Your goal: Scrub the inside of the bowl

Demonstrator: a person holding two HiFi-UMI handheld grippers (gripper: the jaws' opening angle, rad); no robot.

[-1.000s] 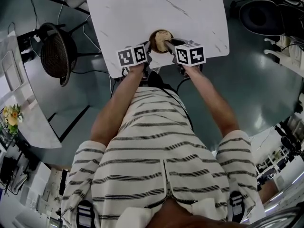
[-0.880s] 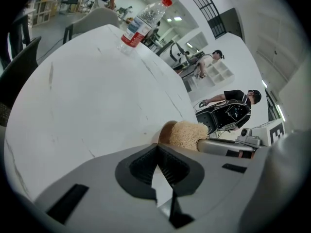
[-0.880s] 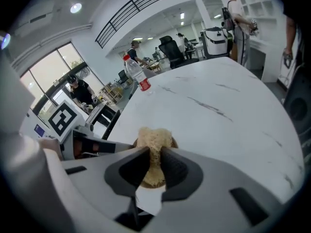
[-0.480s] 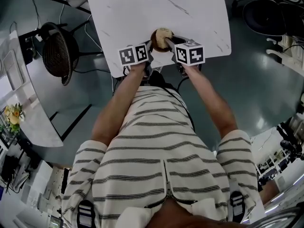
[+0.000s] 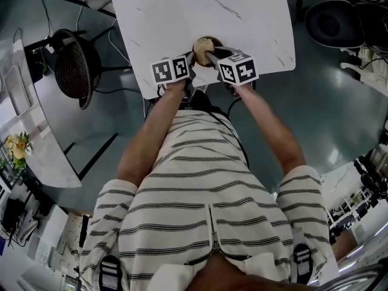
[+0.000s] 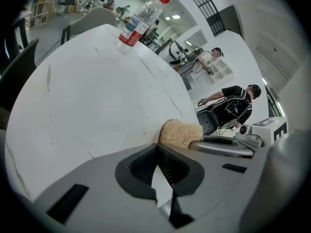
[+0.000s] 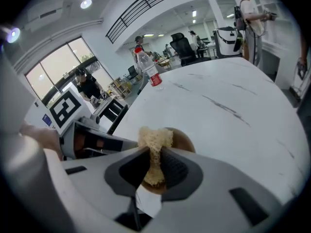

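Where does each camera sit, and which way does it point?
Head view: on the person's head, looking steeply down at the white marbled table; striped shirt, both forearms, left tongs and right tongs show.
Left gripper view: rides the left tongs, looking across the table to a clear red-capped bottle; its jaws show together.
Right gripper view: rides the right tongs, whose jaws pinch a tan fibrous scrubber at the brown round bowl.
Shared: both gripper views show scrubber and bottle.
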